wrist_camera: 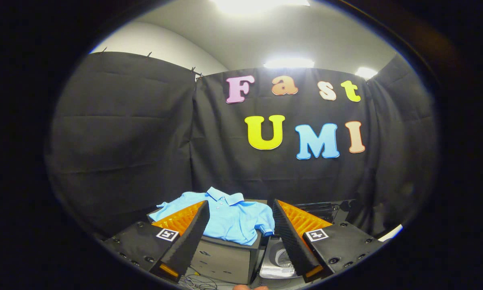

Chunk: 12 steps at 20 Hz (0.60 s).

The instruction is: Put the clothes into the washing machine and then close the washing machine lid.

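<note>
A light blue polo shirt (237, 219) lies spread out, collar away from me, on top of a grey box (225, 257). It is just beyond my fingers and partly hidden by them. My gripper (239, 205) is open, with a wide gap and nothing between the fingers. To the right of the box, lower down, is the washing machine (277, 259), its pale drum opening showing beside my right finger. A dark slatted panel (324, 208) stands behind it; it looks like the raised lid.
Black cloth walls close the booth behind and on both sides of the box and machine. Loose cables (201, 280) lie on the floor in front of the box. A bit of a hand (245, 287) shows below the fingers.
</note>
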Motion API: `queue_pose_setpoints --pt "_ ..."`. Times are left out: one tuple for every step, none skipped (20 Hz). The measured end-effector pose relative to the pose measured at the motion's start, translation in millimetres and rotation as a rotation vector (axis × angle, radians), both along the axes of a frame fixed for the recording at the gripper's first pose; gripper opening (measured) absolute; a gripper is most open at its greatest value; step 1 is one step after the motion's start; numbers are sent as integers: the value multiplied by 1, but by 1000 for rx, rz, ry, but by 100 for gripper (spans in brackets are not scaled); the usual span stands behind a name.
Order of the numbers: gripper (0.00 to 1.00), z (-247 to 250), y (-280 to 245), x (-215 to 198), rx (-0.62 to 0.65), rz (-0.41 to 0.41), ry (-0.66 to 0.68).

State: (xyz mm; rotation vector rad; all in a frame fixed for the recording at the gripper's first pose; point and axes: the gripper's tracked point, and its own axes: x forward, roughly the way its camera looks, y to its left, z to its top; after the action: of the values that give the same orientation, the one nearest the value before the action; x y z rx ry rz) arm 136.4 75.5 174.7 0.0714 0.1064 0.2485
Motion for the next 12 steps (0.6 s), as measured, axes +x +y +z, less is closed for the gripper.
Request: queue_pose_setpoints --pt "98 7 5 5 -3 13 -3" --pt "98 12 13 10 -2 32 -2" --pt "98 16 21 14 -4 50 3" --pt "98 17 28 20 -6 64 9" --pt "98 18 34 25 -10 74 19" --pt "98 17 42 29 -11 89 35" --pt "98 15 52 35 -11 105 52" --pt "98 13 59 41 -13 121 69" --pt "98 11 65 47 -19 131 82" --pt "98 10 70 55 -28 136 95" --pt "98 5 74 62 -39 136 113" --pt "98 -2 79 69 -43 142 137"
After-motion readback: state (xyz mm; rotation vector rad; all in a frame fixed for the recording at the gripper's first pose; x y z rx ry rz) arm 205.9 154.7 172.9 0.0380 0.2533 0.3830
